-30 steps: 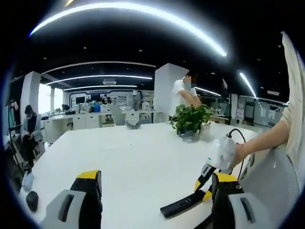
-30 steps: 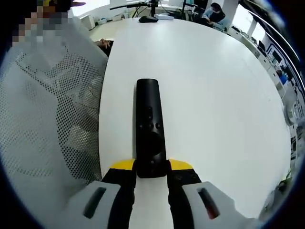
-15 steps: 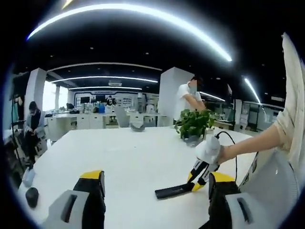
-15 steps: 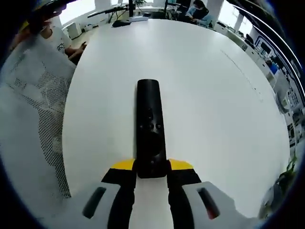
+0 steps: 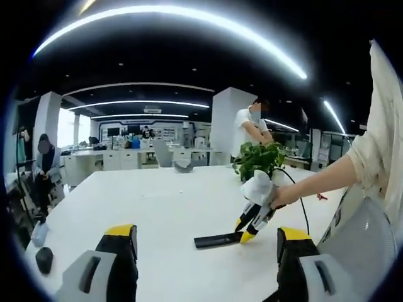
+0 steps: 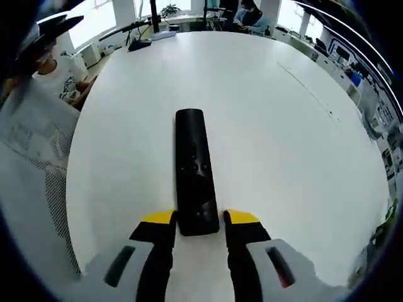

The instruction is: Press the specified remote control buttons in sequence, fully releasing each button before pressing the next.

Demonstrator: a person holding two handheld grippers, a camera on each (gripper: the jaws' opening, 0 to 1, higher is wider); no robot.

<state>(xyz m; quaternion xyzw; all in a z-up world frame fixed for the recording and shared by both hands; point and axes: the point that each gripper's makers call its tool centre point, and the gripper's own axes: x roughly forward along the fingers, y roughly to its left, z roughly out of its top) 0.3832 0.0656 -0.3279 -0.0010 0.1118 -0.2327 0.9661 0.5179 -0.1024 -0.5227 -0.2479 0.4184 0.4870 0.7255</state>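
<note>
A slim black remote (image 6: 192, 168) with a round pad and small buttons lies lengthwise away from me over the white table (image 6: 283, 126). My right gripper (image 6: 198, 219) is shut on its near end, yellow tips on both sides. In the left gripper view that same right gripper (image 5: 243, 231) comes in from the right in a person's hand, holding the remote (image 5: 216, 240) low over the table (image 5: 157, 201); I cannot tell whether it touches. My left gripper (image 5: 206, 233) is open with nothing between its jaws, a little short of the remote.
A potted plant (image 5: 257, 160) stands on the far side of the table. A small dark object (image 5: 44, 259) lies at the left edge. A mesh chair (image 6: 34, 170) sits at the table's edge. People sit and stand in the office behind.
The right gripper has carried the remote away from the table edge, leftward in the left gripper view. The left gripper has stayed open and nearly still.
</note>
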